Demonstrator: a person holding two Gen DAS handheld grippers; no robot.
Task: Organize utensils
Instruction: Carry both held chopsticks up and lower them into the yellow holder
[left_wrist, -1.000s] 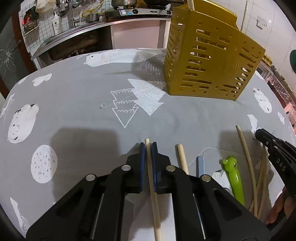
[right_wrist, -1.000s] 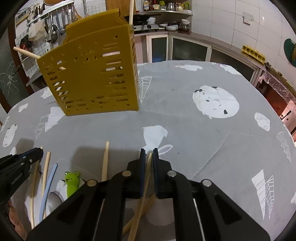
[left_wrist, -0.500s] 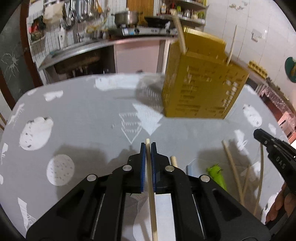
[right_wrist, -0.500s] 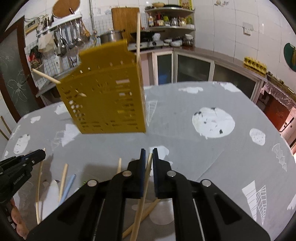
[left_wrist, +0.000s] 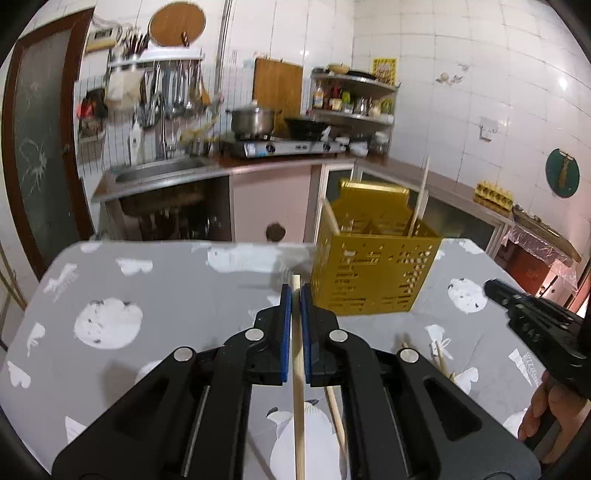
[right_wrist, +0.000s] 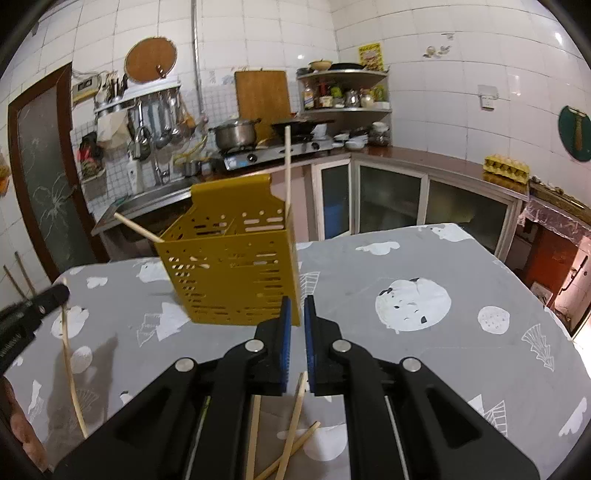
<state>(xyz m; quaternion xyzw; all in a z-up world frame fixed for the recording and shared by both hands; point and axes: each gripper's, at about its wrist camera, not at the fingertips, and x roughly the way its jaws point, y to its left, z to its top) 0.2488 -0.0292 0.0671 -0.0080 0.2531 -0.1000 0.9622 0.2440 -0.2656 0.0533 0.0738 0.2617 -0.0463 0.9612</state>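
Observation:
My left gripper (left_wrist: 295, 291) is shut on a wooden chopstick (left_wrist: 298, 398) and holds it lifted above the grey table. The yellow slotted utensil basket (left_wrist: 373, 273) stands ahead and to its right, with two chopsticks (left_wrist: 419, 199) sticking out. My right gripper (right_wrist: 297, 302) is raised near the basket (right_wrist: 229, 273); its jaws stand slightly apart, and a chopstick (right_wrist: 295, 417) shows below the gap. I cannot tell whether it is gripped. The left gripper with its chopstick (right_wrist: 70, 362) shows at the left edge of the right wrist view.
Loose chopsticks (right_wrist: 255, 428) lie on the grey patterned tablecloth (right_wrist: 406, 266) below my right gripper. More chopsticks (left_wrist: 439, 354) lie on the table right of my left gripper. A kitchen counter with sink and stove (left_wrist: 273, 147) runs behind the table.
Both grippers have risen and tilted up from the table, the left with its chopstick. The basket now sits lower and farther in both views. The frog utensil has left view.

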